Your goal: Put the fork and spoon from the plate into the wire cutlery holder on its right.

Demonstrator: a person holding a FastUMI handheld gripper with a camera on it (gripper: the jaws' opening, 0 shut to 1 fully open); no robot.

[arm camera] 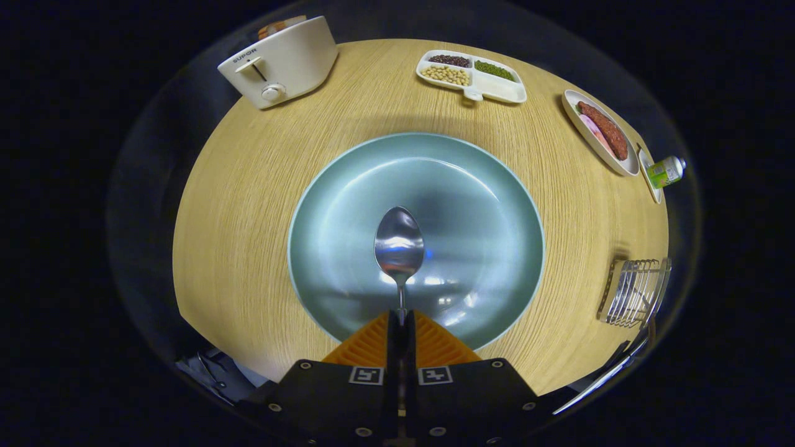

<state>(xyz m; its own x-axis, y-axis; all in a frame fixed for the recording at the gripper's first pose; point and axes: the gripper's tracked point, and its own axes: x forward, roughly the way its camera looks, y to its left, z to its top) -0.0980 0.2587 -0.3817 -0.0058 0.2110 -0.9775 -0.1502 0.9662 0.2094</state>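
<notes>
We see a round wooden bench [261,205], a pale green plate [484,205] at its middle, our hand-held gripper [401,320] clamped on the spoon [399,245] handle above the plate, the wire cutlery holder [635,292] well right of the plate.

Light falls from above onto the table [261,186], bright and even across the wood, while everything beyond its rim sinks into near darkness. The plate [484,205] just ahead of the gripper [400,320] carries soft glare patches, with a dim shadowed band across its middle. The spoon [399,245], pinched by its handle between the closed fingers, mirrors white highlights and a small blue glint. Focus is sharp near the fingers. Fisheye bending curves the table edge, and the toaster [279,62] and wire cutlery holder [635,292] far off to the sides look stretched and slightly soft.
</notes>
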